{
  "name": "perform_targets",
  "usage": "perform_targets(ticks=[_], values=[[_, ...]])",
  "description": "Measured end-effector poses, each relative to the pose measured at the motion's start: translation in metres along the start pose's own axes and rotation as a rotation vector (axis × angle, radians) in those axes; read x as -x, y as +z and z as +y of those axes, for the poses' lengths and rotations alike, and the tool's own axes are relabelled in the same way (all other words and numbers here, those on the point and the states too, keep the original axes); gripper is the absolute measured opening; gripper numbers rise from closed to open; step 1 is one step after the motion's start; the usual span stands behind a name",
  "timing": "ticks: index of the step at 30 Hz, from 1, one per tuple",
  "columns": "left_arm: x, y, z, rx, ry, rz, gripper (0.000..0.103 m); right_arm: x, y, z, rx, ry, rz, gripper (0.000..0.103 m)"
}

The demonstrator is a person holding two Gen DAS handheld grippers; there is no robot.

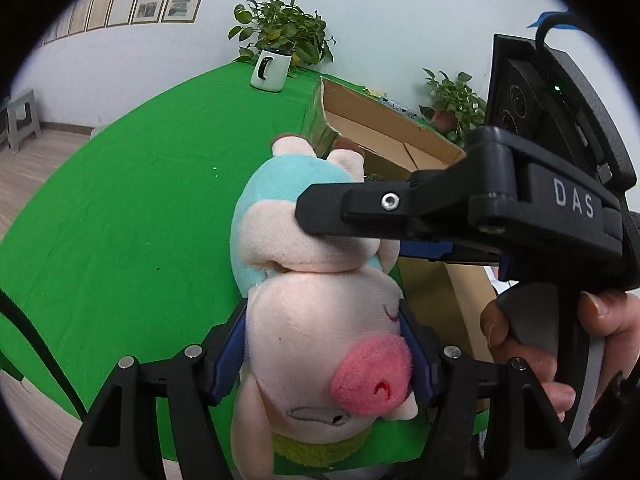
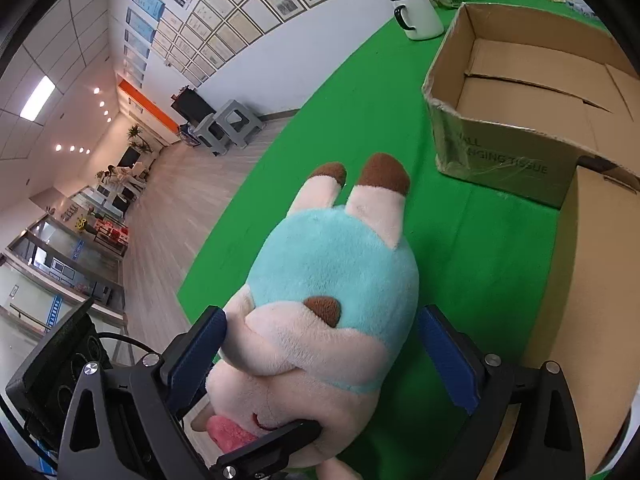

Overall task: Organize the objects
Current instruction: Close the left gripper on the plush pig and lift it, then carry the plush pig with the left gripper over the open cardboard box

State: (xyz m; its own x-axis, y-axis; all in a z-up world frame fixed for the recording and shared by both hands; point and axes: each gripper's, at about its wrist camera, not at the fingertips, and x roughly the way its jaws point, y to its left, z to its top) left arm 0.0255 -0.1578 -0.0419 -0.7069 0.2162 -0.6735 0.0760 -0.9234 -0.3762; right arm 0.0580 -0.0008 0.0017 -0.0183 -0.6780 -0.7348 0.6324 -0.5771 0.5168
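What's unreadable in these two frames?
- Plush pig underside: left wrist view, hidden by its own body and the left gripper.
- Cardboard box right end: right wrist view, cut off by the lens rim.
- Wall posters: text too small.
- Right gripper pad contact: unclear.

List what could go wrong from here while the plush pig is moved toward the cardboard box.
1. The left gripper pinches only the plush pig's soft head; the body hangs forward, so it may slip out.
2. The right gripper straddles the body with a gap at one pad; closing could clash with the left gripper's finger at the snout.
3. The cardboard box has a ragged near rim, and the pig's feet could catch on it.
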Motion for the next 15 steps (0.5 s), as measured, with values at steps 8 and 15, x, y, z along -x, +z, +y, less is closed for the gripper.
perform_targets(ticks=[8,15], values=[[-0.002,-0.003,0.0,-0.026,-0.01,-0.022,0.067,-0.027,-0.01,0.039,0.069,-0.171,0.04,0.097],[-0.001,-0.006,-0.003,-0.058,-0.016,-0.046,0.066,-0.02,-0.025,0.059,0.079,-0.219,0.003,0.084]])
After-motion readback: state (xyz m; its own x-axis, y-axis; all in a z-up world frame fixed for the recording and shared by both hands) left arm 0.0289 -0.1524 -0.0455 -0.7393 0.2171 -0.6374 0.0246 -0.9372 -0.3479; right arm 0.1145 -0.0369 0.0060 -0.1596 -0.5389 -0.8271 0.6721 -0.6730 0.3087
